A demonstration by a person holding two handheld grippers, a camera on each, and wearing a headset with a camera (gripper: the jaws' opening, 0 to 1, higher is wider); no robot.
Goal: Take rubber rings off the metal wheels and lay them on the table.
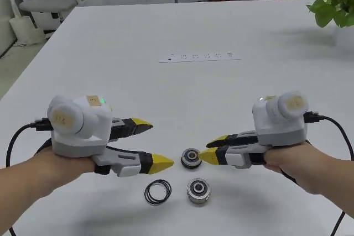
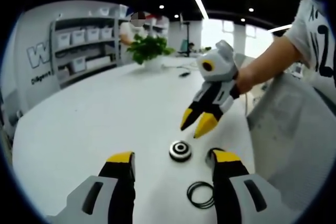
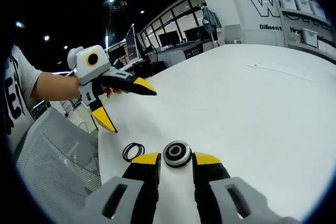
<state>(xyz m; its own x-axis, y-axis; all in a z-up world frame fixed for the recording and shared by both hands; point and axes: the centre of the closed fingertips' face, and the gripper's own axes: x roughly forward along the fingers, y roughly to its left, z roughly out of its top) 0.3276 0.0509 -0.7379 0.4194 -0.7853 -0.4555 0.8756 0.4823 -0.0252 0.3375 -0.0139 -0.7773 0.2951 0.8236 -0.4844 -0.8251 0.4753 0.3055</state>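
1. Where the table lies nearest the person, the near wheel stands alone. It is the reference here.
2. Rubber rings: loose and flat on the table, just left of it, not touching.
3. Second wheel: just behind it.
4. Right gripper: behind it, jaws slightly spread, tips at the second wheel. Contact: cannot tell.
5. Left gripper: behind-left of it, jaws spread wide, holding nothing.
6. Power strip: far behind it.
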